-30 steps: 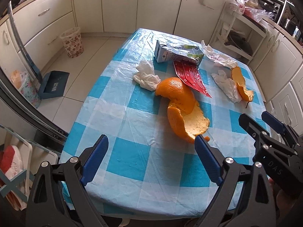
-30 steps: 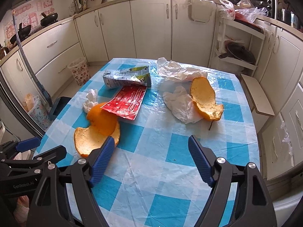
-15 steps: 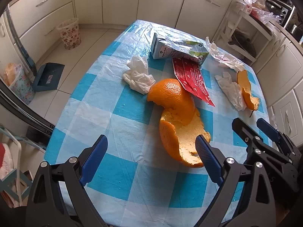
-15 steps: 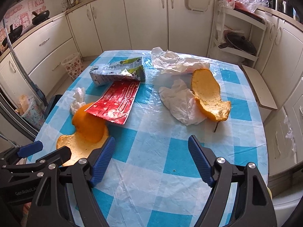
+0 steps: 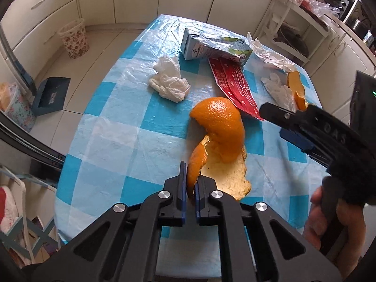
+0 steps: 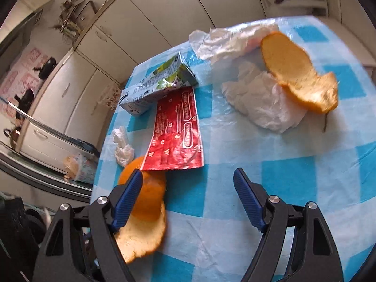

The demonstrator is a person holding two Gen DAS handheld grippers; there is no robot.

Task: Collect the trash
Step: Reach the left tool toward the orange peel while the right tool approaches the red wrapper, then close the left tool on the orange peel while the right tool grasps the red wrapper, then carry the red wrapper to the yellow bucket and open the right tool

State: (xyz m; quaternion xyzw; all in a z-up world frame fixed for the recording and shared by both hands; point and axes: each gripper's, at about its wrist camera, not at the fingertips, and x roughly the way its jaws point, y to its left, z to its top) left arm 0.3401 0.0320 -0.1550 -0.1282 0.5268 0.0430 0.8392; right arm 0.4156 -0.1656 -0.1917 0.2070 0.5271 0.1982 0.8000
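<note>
2 tools: left tool (image 5: 190, 183) clenched on orange peel (image 5: 218, 127), right tool (image 6: 188, 188) wide, empty.

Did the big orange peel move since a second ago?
Yes. The big orange peel has its near edge lifted off the checked tablecloth, pinched in the left gripper.

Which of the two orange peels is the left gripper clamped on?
The large curled peel nearest the table's front edge; left gripper pinches its edge. The smaller peel lies untouched beside white tissue.

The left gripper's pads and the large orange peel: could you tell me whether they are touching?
Touching. The left wrist view shows the left gripper shut on the upturned edge of the large orange peel.
</note>
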